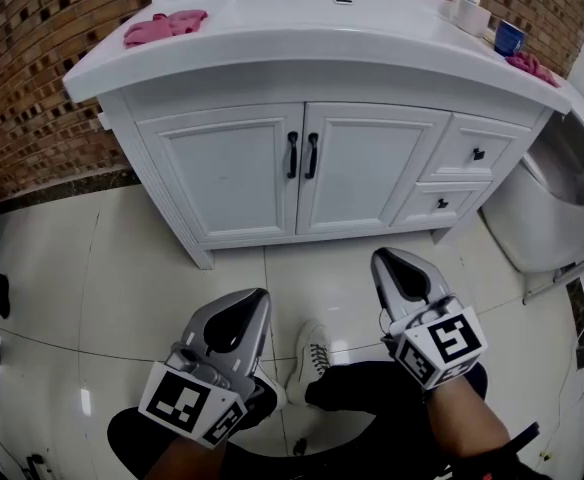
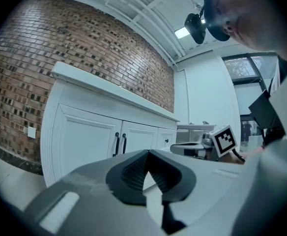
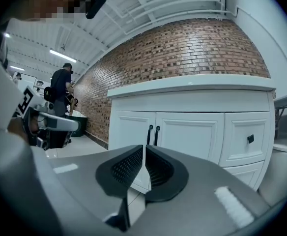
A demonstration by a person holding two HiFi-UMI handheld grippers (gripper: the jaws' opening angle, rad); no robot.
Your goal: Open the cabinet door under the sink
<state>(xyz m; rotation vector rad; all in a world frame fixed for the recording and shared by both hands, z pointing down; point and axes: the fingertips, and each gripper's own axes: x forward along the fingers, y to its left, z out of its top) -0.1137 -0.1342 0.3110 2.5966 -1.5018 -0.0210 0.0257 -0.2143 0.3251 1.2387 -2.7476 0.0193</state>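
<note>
Doors (image 1: 234, 173) at upper centre are shut, the approach seemingly just starting: left claw (image 1: 260, 296) and right claw (image 1: 385, 258), both pressed together and empty, must reach a handle (image 1: 312, 156) and spread.

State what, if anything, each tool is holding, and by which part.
Nothing. The left tool and right tool are both shut and empty, well short of the cabinet handles.

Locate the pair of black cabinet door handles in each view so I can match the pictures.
Head view: black door handles, centre, above mid-height.
Left gripper view: handles left of centre, below mid-height.
Right gripper view: handles near centre, just below mid-height.
Shared landmark: brick wall behind the white vanity.
</note>
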